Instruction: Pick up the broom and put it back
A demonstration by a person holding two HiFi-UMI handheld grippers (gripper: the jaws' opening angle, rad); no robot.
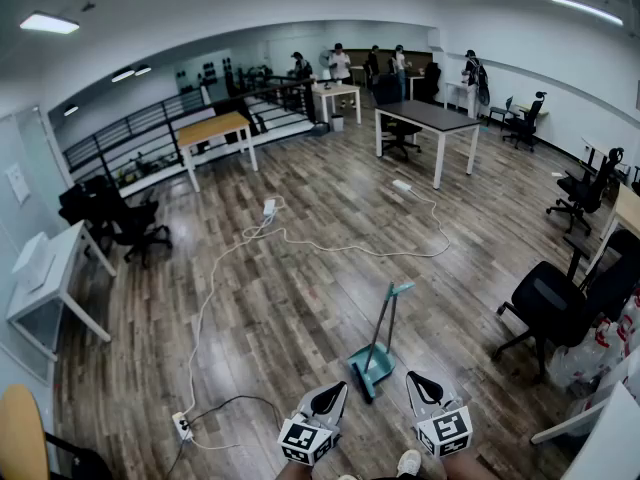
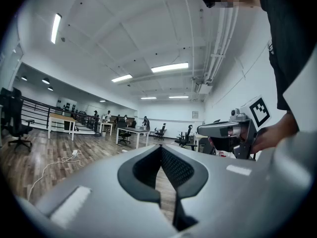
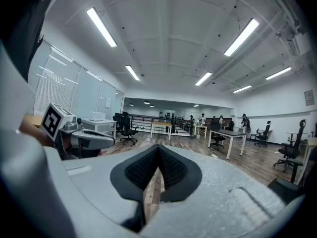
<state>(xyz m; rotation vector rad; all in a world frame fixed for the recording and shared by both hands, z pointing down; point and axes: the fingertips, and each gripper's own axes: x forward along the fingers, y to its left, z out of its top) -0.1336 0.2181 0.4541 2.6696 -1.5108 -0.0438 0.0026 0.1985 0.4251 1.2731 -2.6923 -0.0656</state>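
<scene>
Yellow shape [image 1: 20, 430], perhaps a chair, cut off at corner, distant people [image 1: 340, 64] indistinct

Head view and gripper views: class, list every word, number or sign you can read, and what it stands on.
No text is readable anywhere.
Left gripper cube: black-and-white square marker, no letters.
Right gripper cube: the same.
Wall notice: too small to read.
</scene>
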